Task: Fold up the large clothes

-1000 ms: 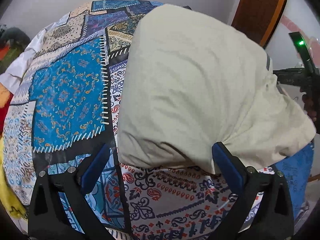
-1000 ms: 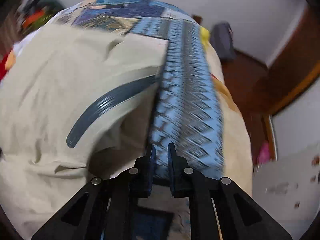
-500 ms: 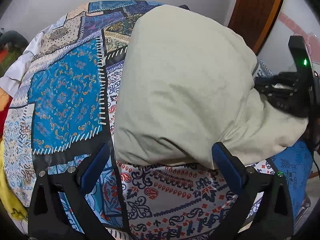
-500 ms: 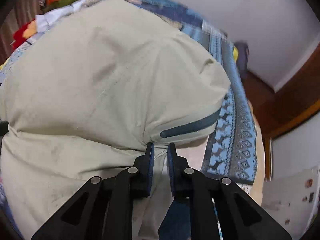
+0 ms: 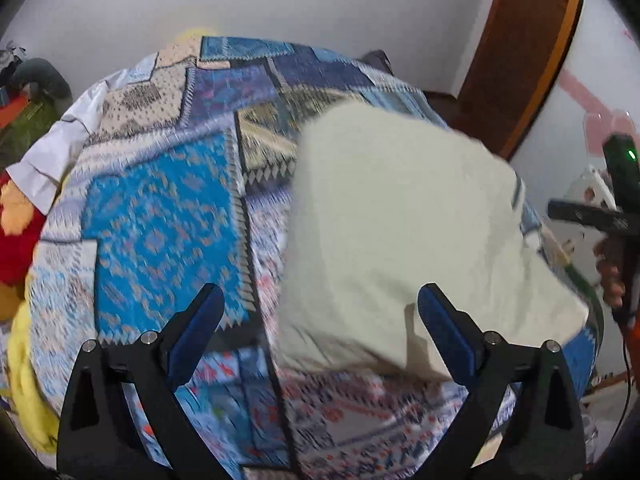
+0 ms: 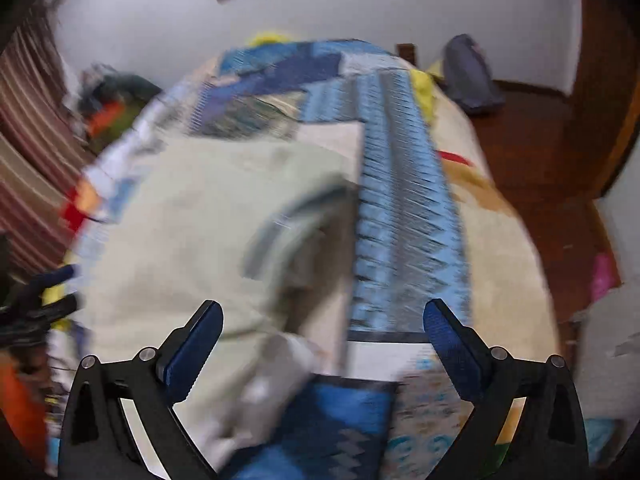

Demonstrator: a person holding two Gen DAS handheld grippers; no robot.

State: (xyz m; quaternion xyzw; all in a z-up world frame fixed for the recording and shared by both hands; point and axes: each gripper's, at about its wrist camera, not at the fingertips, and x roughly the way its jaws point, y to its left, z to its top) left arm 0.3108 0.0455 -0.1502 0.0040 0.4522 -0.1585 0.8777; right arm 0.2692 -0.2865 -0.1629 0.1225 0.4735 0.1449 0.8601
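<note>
A large cream garment [image 5: 392, 232] lies folded on the patchwork bedspread [image 5: 160, 216]. Its near edge bulges just ahead of my left gripper [image 5: 320, 312], which hovers above it, open and holding nothing. In the right wrist view the same garment [image 6: 192, 216] shows a grey stripe [image 6: 280, 216] and is blurred by motion. My right gripper [image 6: 323, 312] hangs above the garment's near corner. Its jaws are opening wide, and the cloth lies loose below them, touching neither pad. The right gripper's body [image 5: 616, 200] shows at the right edge of the left wrist view.
The bed fills both views, with a blue zigzag band [image 6: 404, 208] beside the garment. Red and yellow fabric [image 5: 16, 240] lies at the left edge. A wooden door [image 5: 524, 52] and a wooden floor [image 6: 532, 136] lie to the right, with a grey bag [image 6: 468, 76] by the wall.
The right gripper was shut on the garment's edge and has let go, its jaws now wide. Both grippers have lifted back from the bed, and the garment has settled flatter.
</note>
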